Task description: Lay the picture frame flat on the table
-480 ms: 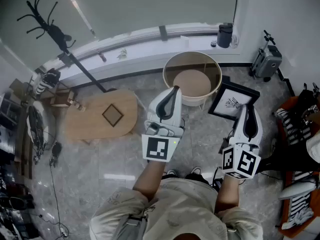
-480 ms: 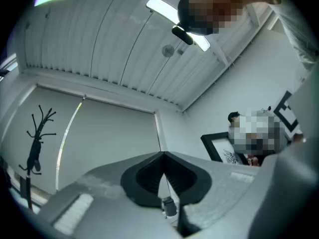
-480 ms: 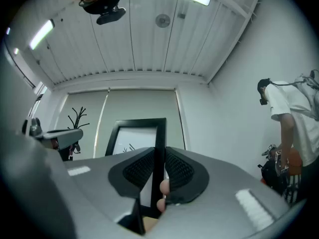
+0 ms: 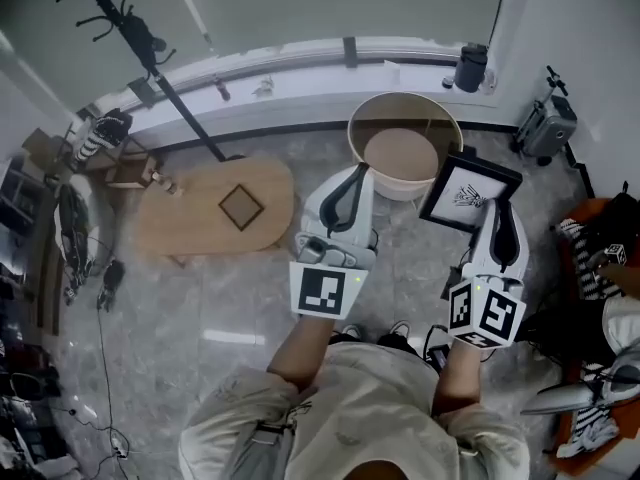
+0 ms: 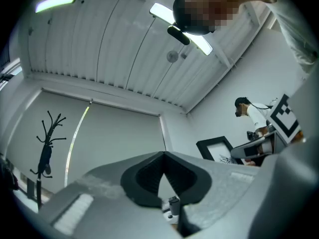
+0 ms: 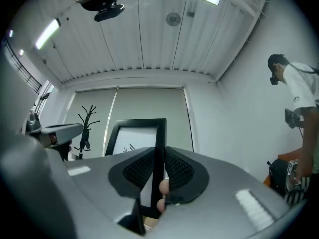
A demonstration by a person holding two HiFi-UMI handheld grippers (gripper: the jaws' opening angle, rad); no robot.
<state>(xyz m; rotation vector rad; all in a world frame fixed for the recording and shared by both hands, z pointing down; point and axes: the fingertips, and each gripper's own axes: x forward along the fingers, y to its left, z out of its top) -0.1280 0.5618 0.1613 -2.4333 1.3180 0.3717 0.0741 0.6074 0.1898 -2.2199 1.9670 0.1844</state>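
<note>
The left gripper [image 4: 352, 178] points forward, clenched and empty. At its three o'clock, the right gripper [image 4: 497, 208] grasps the black-rimmed picture frame [image 4: 468, 193] by its edge.

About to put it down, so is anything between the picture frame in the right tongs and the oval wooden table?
Yes. In the head view the left gripper sits between the picture frame and the oval table, and a small square object lies on its top.
</note>
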